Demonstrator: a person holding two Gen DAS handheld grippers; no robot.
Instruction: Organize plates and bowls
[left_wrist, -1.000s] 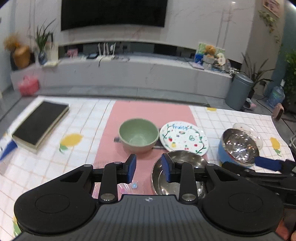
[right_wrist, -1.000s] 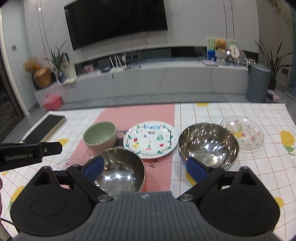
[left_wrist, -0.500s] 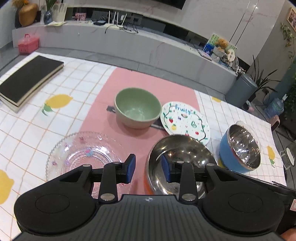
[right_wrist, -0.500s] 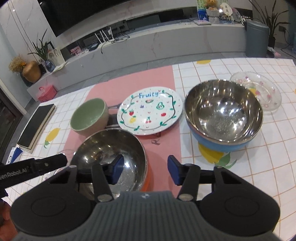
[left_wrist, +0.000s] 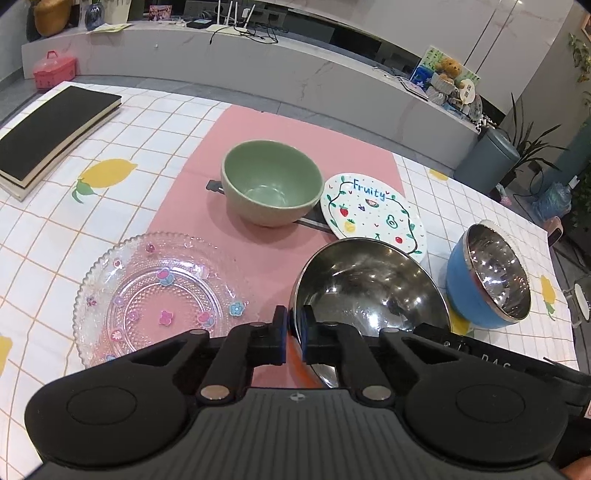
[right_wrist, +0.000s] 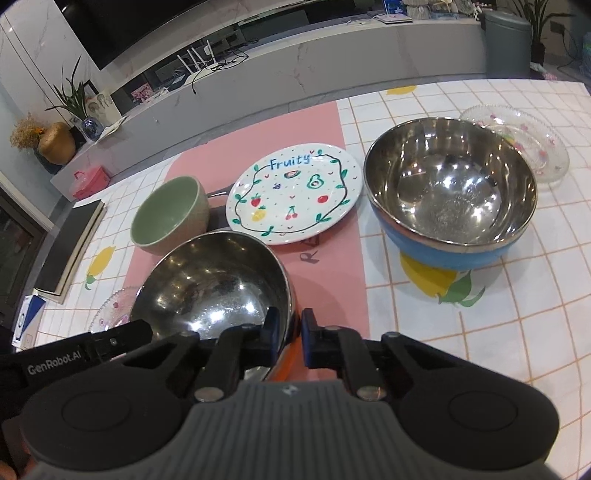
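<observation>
Orange-bottomed steel bowl (left_wrist: 369, 291) pinched at near rim, wall between fingers of left gripper (left_wrist: 293, 338) and right gripper (right_wrist: 297, 339); jaws just closed. Judged light, rigid, slick; opposite-rim holds advised.

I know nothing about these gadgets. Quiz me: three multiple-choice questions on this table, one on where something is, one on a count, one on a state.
1. Where is the Fruity plate?
A. between the green bowl and the blue steel bowl
B. on the black book
C. inside a steel bowl

2. How many steel-lined bowls are there?
A. one
B. two
C. four

3. What are the left gripper and right gripper doing?
A. both open over the clear plate
B. both shut on the rim of the orange steel bowl
C. each holds another dish

Answers:
1 A, the plate lies flat between them.
2 B, one blue outside, one orange.
3 B, each has a pad inside and a pad outside the rim, on opposite sides.
</observation>
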